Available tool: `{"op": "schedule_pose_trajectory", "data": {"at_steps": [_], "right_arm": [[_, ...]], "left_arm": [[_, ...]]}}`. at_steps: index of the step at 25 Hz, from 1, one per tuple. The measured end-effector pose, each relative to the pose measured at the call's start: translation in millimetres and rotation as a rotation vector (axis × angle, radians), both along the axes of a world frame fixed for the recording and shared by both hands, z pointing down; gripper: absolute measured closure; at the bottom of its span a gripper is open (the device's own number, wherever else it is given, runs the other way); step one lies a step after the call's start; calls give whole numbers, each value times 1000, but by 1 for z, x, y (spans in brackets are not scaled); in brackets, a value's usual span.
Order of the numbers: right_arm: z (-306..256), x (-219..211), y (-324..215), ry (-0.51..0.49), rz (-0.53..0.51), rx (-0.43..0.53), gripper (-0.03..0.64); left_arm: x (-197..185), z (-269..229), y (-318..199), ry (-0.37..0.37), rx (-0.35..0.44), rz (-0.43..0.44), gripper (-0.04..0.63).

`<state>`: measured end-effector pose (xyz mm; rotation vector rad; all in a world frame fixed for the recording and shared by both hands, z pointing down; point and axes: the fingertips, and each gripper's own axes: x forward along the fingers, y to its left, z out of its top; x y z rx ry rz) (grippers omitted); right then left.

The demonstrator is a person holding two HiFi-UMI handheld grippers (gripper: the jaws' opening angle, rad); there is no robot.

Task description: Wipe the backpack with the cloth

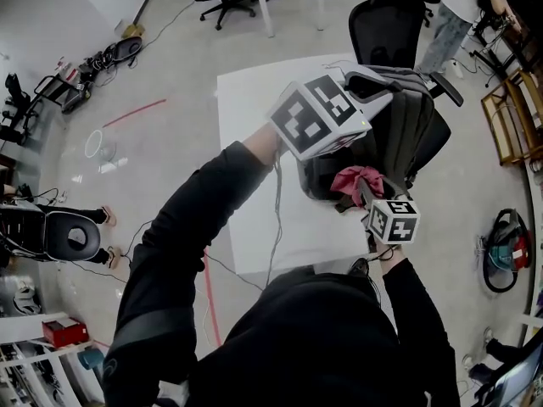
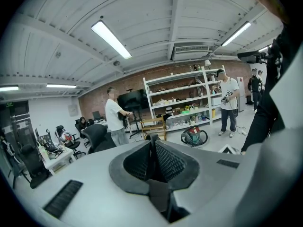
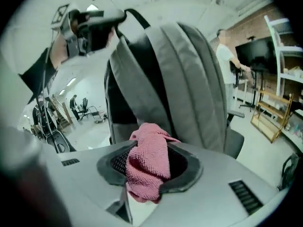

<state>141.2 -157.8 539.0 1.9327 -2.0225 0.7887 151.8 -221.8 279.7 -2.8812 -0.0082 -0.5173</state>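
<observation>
A grey backpack (image 1: 405, 121) stands upright on the white table (image 1: 254, 142), and its straps fill the right gripper view (image 3: 180, 79). My left gripper (image 1: 363, 76) is above its top, shut on the black top handle (image 3: 127, 14). In the left gripper view the left gripper's (image 2: 152, 143) jaws are pressed together and the backpack is out of sight. My right gripper (image 1: 366, 195) is shut on a bunched pink cloth (image 1: 355, 179) at the lower front of the backpack. In its own view the right gripper (image 3: 150, 148) holds the cloth (image 3: 147, 169) close before the grey straps.
A black office chair (image 1: 386, 24) stands right behind the table. A person (image 1: 454, 15) stands at the far right, near a wooden rack (image 1: 509, 117). A vacuum cleaner (image 1: 507, 248) lies on the floor at the right. Cables run over the floor at the left.
</observation>
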Motion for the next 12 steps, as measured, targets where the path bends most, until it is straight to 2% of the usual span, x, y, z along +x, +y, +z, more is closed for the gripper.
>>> {"op": "schedule_pose_trajectory", "data": {"at_steps": [5, 8, 10, 12], "right_arm": [[-146, 6, -19, 149, -13, 347, 476], [-201, -6, -17, 223, -36, 504, 476], [-203, -18, -17, 235, -64, 525, 476], [-173, -27, -18, 210, -79, 448, 476]], "left_arm": [[3, 1, -1, 0, -6, -7, 552], [3, 1, 1, -1, -10, -9, 552], [1, 0, 2, -4, -9, -8, 552], [0, 0, 2, -8, -8, -9, 552]]}}
